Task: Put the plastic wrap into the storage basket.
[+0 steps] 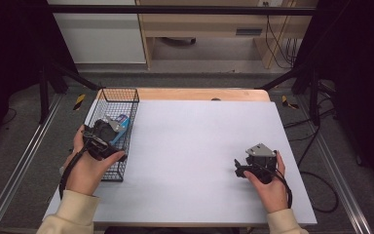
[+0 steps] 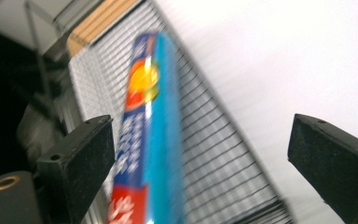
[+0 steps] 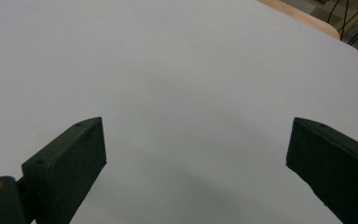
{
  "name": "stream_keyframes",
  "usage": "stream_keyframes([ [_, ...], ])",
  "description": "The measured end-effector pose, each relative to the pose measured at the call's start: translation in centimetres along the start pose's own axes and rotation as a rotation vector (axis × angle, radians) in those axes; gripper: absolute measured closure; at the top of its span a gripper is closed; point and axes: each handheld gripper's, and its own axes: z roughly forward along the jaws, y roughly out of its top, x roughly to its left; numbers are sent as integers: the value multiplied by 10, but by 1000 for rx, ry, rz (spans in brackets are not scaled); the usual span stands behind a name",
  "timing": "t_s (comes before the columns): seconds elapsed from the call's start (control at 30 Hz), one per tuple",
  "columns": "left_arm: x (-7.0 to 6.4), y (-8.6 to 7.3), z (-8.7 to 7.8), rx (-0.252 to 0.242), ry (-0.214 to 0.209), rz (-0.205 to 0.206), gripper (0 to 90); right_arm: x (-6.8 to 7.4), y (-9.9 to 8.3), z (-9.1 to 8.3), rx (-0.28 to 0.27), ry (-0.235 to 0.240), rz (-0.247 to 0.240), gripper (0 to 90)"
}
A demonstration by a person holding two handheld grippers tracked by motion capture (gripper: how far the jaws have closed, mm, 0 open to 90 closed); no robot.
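Note:
A black wire basket (image 1: 126, 105) stands on the left edge of the white table top (image 1: 199, 141). Inside it lies a long blue box (image 2: 151, 135) with red and yellow print, seen in the high view as a blue patch (image 1: 121, 120). My left gripper (image 1: 108, 127) hovers over the basket, its jaws wide apart. In the left gripper view the box sits just beside the left jaw, untouched, and my left gripper (image 2: 205, 161) is open. My right gripper (image 1: 239, 168) rests low at the table's front right, open (image 3: 196, 163), with bare table between its jaws.
The wooden table edge (image 1: 199, 93) shows beyond the white top. Black frame legs (image 1: 292, 73) and cables (image 1: 316, 190) stand off the table to the right, and a grey floor surrounds it.

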Motion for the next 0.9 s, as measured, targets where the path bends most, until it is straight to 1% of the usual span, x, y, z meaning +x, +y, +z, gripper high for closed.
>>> stream_keyframes([
  [0.03, -4, 2, 0, -25, -15, 8, 67, 1, 0, -2, -3, 0, 3, 50],
  [0.07, -9, 6, 0, -48, -39, 19, 67, 1, 0, -3, -10, -6, 3, 50],
  [0.13, -17, 10, 1, -84, -74, 37, 65, 2, 0, -6, -15, -16, 2, 49],
  [0.2, -26, 15, 4, -114, -111, 71, 63, 3, 0, -8, -21, -21, 11, 49],
  [0.27, -34, 18, 6, -143, -144, 87, 59, 3, -1, -12, -27, -36, 12, 49],
  [0.3, -40, 19, 9, -165, -161, 99, 59, 3, -2, -13, -29, -39, 14, 49],
  [0.4, -51, 21, 15, -205, -190, 123, 58, 4, -3, -17, -31, -53, 26, 49],
  [0.5, -63, 23, 26, -224, -225, 134, 58, 6, -4, -19, -35, -62, 30, 48],
  [0.57, -71, 22, 36, -239, -258, 131, 58, 6, -5, -20, -31, -62, 29, 46],
  [0.63, -78, 22, 44, -247, -274, 133, 58, 6, -6, -21, -28, -57, 34, 45],
  [0.67, -82, 21, 49, -260, -279, 138, 58, 6, -7, -20, -28, -56, 31, 44],
  [0.73, -88, 19, 58, -276, -306, 146, 58, 5, -9, -20, -28, -52, 40, 45],
  [0.8, -94, 14, 68, -323, -341, 136, 61, 3, -10, -20, -24, -44, 49, 44],
  [0.83, -97, 10, 72, -344, -351, 147, 62, 3, -11, -20, -20, -45, 46, 44],
  [0.87, -98, 7, 75, -362, -352, 161, 62, 2, -12, -20, -17, -45, 55, 44],
  [0.9, -99, 3, 77, -394, -357, 160, 62, 1, -13, -21, -19, -44, 52, 45],
])
